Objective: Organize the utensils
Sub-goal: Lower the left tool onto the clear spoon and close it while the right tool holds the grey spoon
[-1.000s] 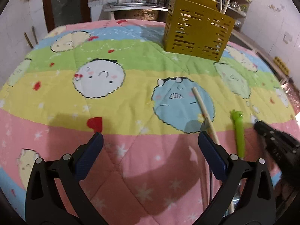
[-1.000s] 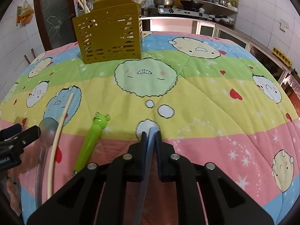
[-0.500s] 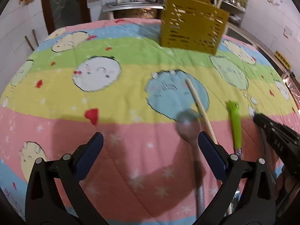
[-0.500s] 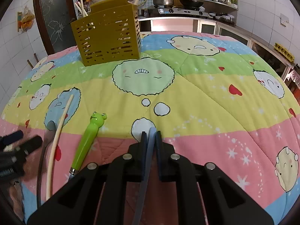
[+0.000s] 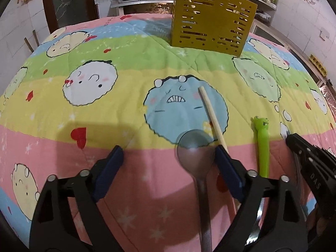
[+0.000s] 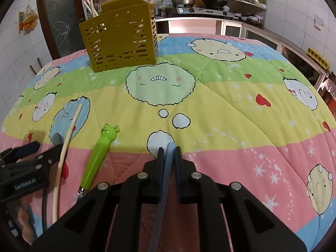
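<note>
— On the quilt [image 5: 105, 126], where do the utensils lie?
— A metal spoon [image 5: 195, 153] lies between the spread fingers of the left gripper [image 5: 170, 157], its bowl blurred. Just beside it on the right lies a pale chopstick [image 5: 212, 115], then a green frog-handled utensil [image 5: 262, 147], apart from both.
— And the right gripper?
— The right gripper [image 6: 168, 153] is pressed together on a thin blue strip [image 6: 166, 172], which runs back between its jaws; what kind of utensil it is, I cannot tell.
— What about the holder?
— The yellow slotted holder [image 6: 121, 40] stands upright at the far side of the quilt, with pale chopsticks [image 6: 91, 7] sticking out of the top.
— Anything changed from a second ago?
— The left gripper has shifted so that the spoon's bowl, then hidden behind its right finger, now shows fully between the fingers. The chopstick and the frog utensil have not moved on the quilt.
</note>
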The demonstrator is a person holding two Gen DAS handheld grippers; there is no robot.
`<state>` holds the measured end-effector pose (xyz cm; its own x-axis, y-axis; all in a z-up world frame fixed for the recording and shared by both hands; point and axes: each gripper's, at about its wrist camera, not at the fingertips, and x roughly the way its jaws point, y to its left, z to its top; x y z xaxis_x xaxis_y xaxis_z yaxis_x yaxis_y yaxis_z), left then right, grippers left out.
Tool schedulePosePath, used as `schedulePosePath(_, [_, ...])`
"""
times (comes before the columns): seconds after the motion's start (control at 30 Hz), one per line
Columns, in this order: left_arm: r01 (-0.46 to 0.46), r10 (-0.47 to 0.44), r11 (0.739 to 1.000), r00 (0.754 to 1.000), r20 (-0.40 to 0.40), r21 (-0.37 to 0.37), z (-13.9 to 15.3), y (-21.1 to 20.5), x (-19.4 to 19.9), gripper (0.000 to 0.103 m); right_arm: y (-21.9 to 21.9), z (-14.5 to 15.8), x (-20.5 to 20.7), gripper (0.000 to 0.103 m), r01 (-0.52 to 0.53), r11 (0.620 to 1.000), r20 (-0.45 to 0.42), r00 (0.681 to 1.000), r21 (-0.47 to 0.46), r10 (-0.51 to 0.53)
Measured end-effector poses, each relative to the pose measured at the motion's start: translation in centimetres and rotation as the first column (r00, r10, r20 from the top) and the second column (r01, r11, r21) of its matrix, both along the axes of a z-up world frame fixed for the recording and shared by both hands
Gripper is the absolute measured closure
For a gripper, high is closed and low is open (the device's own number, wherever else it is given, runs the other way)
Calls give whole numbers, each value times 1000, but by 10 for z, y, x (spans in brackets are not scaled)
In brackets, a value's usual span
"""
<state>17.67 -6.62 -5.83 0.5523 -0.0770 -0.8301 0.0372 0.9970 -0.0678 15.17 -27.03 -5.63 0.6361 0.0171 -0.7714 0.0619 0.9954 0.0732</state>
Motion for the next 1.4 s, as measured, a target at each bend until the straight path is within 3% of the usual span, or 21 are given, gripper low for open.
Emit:
schedulePosePath(0.23, [22,-22,1000,1000,-1,6,2,0,-2,39,-8,0,1,93,10,998,-25,1000,59,-9])
schedulePosePath(0.57, [38,-38,999,999,-7,-37,5,3,9,71,-2,0,10,93,24,999,-58,998,31,-22])
schedulePosePath(0.87, [76,-76,995,997,6,-66,7,9,12,71,-4,6,8,95,44,997,-23,999,69,-42])
schedulePosePath(1.03, [91,-88,994,995,40,-65,17,11,12,71,-5,21,5,95,41,996,42,998,75,-44])
schedulePosePath(1.23, [124,-121,992,983,139,-11,42,7,10,71,-9,45,5,95,37,995,157,986,93,-52])
schedulePosePath(1.4, [130,-139,990,958,249,51,70,8,14,71,-12,66,8,95,33,995,250,967,91,-55])
